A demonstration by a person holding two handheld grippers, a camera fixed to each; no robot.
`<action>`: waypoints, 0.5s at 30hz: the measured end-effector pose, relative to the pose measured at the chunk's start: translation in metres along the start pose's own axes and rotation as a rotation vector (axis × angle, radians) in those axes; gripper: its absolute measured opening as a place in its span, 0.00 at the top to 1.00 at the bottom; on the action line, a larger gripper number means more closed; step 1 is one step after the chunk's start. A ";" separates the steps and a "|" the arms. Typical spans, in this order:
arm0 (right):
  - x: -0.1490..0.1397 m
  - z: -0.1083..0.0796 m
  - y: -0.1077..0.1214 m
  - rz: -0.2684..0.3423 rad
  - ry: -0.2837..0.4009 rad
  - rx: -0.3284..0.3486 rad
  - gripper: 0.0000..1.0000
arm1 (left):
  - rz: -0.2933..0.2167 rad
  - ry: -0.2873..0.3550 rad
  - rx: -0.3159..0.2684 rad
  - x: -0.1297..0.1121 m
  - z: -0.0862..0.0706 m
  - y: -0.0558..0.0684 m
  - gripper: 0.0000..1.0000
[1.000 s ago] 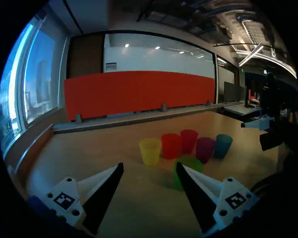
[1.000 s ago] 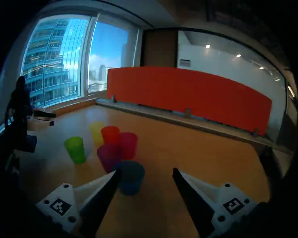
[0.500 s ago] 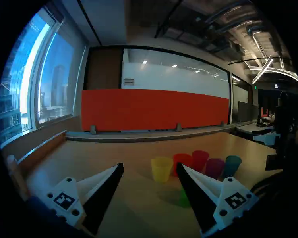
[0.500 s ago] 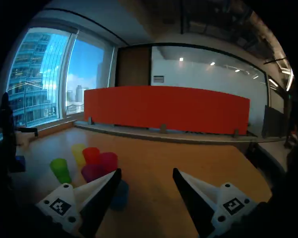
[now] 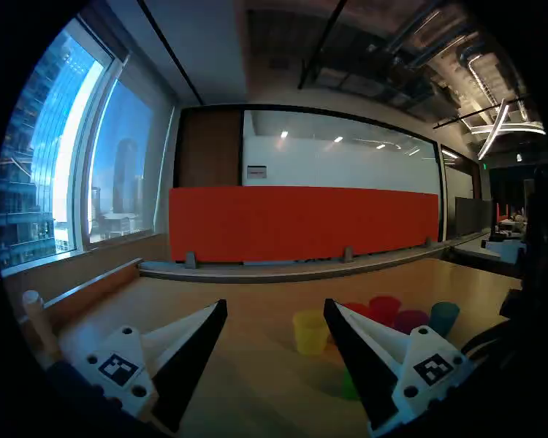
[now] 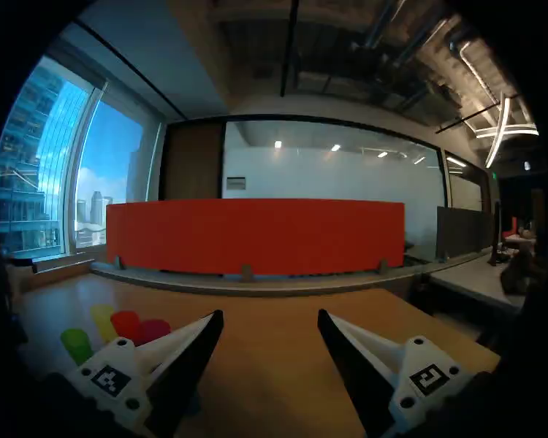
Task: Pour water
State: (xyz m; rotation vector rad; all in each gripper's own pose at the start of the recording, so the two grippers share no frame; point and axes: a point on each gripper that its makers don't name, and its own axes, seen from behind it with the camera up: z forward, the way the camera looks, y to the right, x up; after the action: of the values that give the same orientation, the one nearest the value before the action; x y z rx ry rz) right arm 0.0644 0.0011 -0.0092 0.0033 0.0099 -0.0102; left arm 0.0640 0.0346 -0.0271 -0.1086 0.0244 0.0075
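The left gripper [image 5: 274,303] and right gripper [image 6: 270,314] stand wide open, empty. The plastic cups [image 5: 310,332] cluster near the desk [image 5: 259,350] centre, clear of its far edge. Judged light, thin-walled, easily tipped: grip one across mid-wall, gently

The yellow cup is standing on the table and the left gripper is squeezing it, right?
Not quite. The yellow cup does stand on the table, but the left gripper is open and squeezes nothing. The left gripper view shows the cup standing untouched, farther along the table.

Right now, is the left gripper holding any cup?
No, the left gripper is open and empty; the yellow cup stands on the table beyond it.
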 end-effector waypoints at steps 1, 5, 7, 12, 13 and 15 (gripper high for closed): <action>0.000 0.000 0.002 0.000 0.001 -0.006 0.00 | 0.002 0.003 0.005 0.001 0.001 0.000 0.02; 0.002 -0.001 0.009 0.007 0.005 -0.031 0.00 | 0.016 0.014 0.019 0.002 0.005 0.003 0.02; 0.001 -0.002 0.010 0.016 0.004 -0.034 0.00 | 0.027 0.022 0.022 0.002 0.007 0.006 0.02; 0.000 -0.005 0.009 0.037 0.000 -0.032 0.00 | 0.055 0.041 0.033 0.001 0.011 0.010 0.02; 0.000 -0.005 0.010 0.041 0.002 -0.035 0.00 | 0.060 0.044 0.037 0.001 0.011 0.009 0.02; 0.001 -0.006 0.012 0.050 0.007 -0.042 0.00 | 0.069 0.050 0.046 -0.001 0.012 0.008 0.02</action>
State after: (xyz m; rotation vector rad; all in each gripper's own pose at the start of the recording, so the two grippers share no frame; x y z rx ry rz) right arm 0.0654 0.0132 -0.0152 -0.0381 0.0170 0.0399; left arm 0.0633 0.0436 -0.0157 -0.0622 0.0787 0.0734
